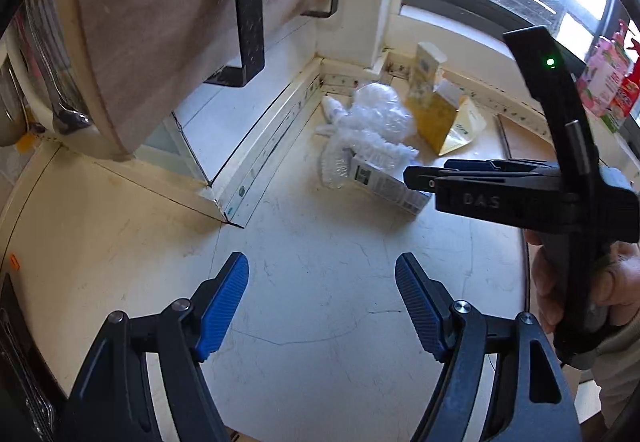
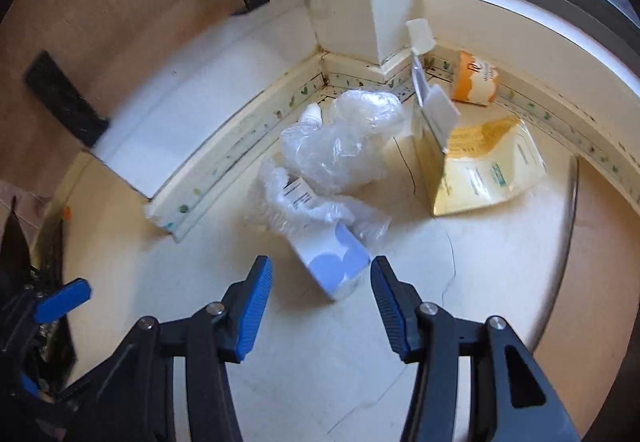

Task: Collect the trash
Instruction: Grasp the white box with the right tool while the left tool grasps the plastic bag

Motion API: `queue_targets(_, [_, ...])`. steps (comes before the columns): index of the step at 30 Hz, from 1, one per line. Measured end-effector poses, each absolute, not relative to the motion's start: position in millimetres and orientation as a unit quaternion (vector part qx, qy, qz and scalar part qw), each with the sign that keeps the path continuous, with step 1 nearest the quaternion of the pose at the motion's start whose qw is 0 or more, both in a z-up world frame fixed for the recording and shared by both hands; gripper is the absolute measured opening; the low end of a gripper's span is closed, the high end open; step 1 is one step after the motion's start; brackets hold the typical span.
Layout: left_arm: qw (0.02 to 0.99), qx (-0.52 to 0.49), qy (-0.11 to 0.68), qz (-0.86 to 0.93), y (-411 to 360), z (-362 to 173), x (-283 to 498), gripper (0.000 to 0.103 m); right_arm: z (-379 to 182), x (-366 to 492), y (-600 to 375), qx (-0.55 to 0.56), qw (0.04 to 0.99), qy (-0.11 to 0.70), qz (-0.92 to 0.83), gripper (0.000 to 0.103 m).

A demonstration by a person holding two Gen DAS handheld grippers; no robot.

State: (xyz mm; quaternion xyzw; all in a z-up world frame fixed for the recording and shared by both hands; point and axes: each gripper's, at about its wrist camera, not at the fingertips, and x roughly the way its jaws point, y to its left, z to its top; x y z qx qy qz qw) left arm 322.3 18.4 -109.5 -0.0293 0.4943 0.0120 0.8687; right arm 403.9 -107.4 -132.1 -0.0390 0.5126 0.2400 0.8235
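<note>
Hovering with fingers wide and empty, the right gripper [image 2: 320, 302] faces the white cardboard box with blue circles [image 2: 334, 262] lying on the floor near the crumpled clear plastic wrap [image 2: 340, 146], which could snag and drag along.

We see our left gripper [image 1: 322, 302] wide open over the floor [image 1: 320, 262], our right gripper [image 1: 424, 178] beside a white box [image 1: 384, 188] — bubble wrap [image 1: 372, 118], yellow packet [image 1: 460, 130] behind.
</note>
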Motion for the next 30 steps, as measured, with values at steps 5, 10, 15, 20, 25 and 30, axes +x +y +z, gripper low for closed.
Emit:
queue_targets(5, [0.865, -0.038, 0.501, 0.018, 23.1, -118.7, 333.2, 0.074, -145.5, 414.7, -90.9, -0.076, 0.819, 0.506, 0.259, 0.053])
queue_targets(10, [0.861, -0.044, 0.507, 0.019, 23.4, -123.0, 342.2, 0.074, -163.2, 411.8, -82.7, -0.11, 0.808, 0.513, 0.269, 0.053])
queue_targets(15, [0.856, -0.065, 0.513, 0.009, 24.3, -125.2, 352.1, 0.074, -165.9, 405.7, -93.9, -0.102, 0.802, 0.516, 0.283, 0.037])
queue_targets(20, [0.852, -0.098, 0.514, -0.013, 21.3, -123.7, 363.2, 0.074, -166.1, 391.1, -107.5, -0.11, 0.794, 0.518, 0.298, 0.037])
queue_targets(25, [0.843, -0.128, 0.52, -0.034, 9.9, -127.5, 380.9, 0.074, -164.7, 378.0, -123.5, -0.104, 0.793, 0.518, 0.303, 0.037])
queue_targets(30, [0.831, -0.139, 0.536, -0.045, -6.8, -135.7, 402.6, 0.074, -164.6, 365.5, -136.9, -0.093, 0.793, 0.518, 0.307, 0.037])
